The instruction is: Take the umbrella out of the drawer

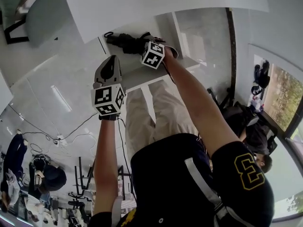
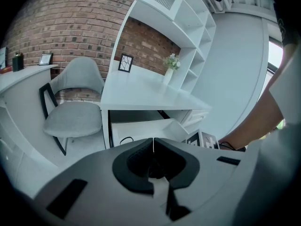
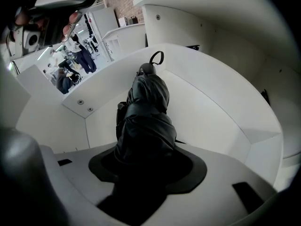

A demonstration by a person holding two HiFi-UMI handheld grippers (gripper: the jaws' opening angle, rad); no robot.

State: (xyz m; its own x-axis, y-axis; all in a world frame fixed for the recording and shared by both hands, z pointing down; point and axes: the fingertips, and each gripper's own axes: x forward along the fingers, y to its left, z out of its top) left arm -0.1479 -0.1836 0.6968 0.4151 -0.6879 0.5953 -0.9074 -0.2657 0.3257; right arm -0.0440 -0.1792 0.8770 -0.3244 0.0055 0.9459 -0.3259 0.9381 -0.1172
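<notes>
A black folded umbrella (image 1: 124,42) lies in the open white drawer (image 1: 130,66) under the desk. In the right gripper view the umbrella (image 3: 146,107) runs away from me along the drawer's floor (image 3: 211,102), its strap loop at the far end. My right gripper (image 1: 142,44) reaches steeply down into the drawer, and its jaws (image 3: 148,155) are shut on the umbrella's near end. My left gripper (image 1: 109,66) hangs outside the drawer, nearer me and to the left, over the floor. Its jaws (image 2: 153,142) meet with nothing between them. The left gripper view shows the drawer (image 2: 141,128) from above.
The white desk top (image 1: 156,4) overhangs the drawer. A grey chair (image 2: 75,117) stands left of the desk. White shelves (image 2: 188,36) and a vase of flowers (image 2: 170,66) stand on it. Cables (image 1: 71,134) cross the floor, and people stand further off.
</notes>
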